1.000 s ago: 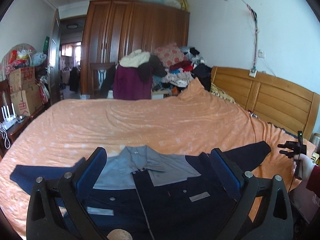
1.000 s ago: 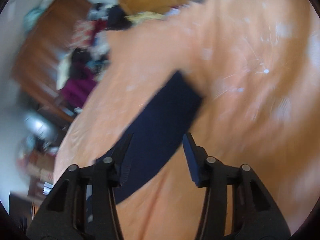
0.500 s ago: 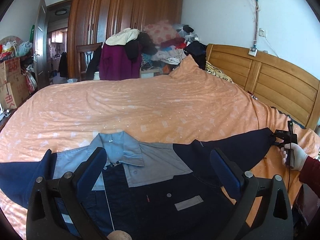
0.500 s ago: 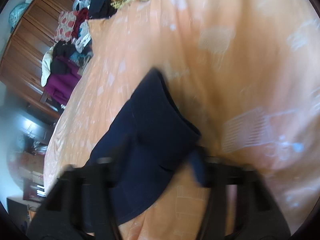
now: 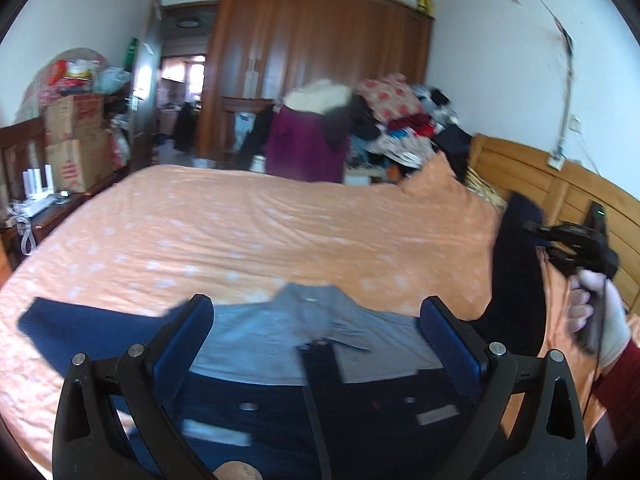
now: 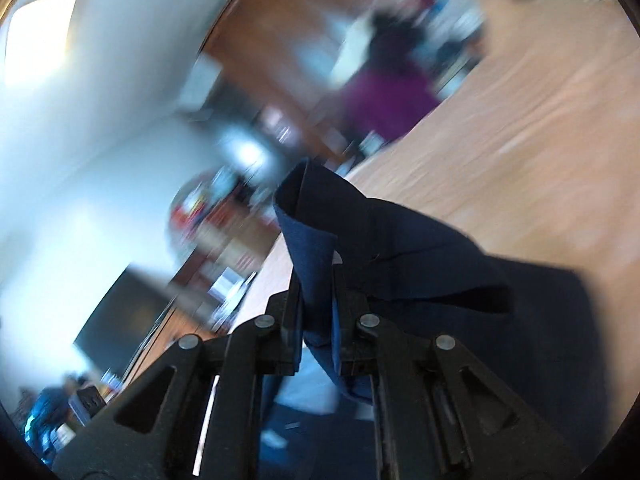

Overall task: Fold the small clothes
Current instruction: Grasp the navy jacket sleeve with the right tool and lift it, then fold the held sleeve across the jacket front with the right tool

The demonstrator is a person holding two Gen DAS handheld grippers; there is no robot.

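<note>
Navy work jacket with a pale grey-blue collar and yoke (image 5: 320,364): one sleeve lifted, ready to fold across.

The jacket lies front-up on the orange dotted bedspread (image 5: 256,236), near its close edge. Our right gripper (image 6: 316,312), held in a white-gloved hand (image 5: 600,320), has its fingers pressed together on the cuff of the dark navy right sleeve (image 5: 516,276), which hangs raised off the bed. Our left gripper (image 5: 316,320) hovers over the collar with its blue-padded fingers spread wide, holding nothing. To do this well, we judge we should carry the cuff in an even arc over the chest, keep the sleeve taut so it lands flat, and steady the body with the left gripper if the shoulder drags.
</note>
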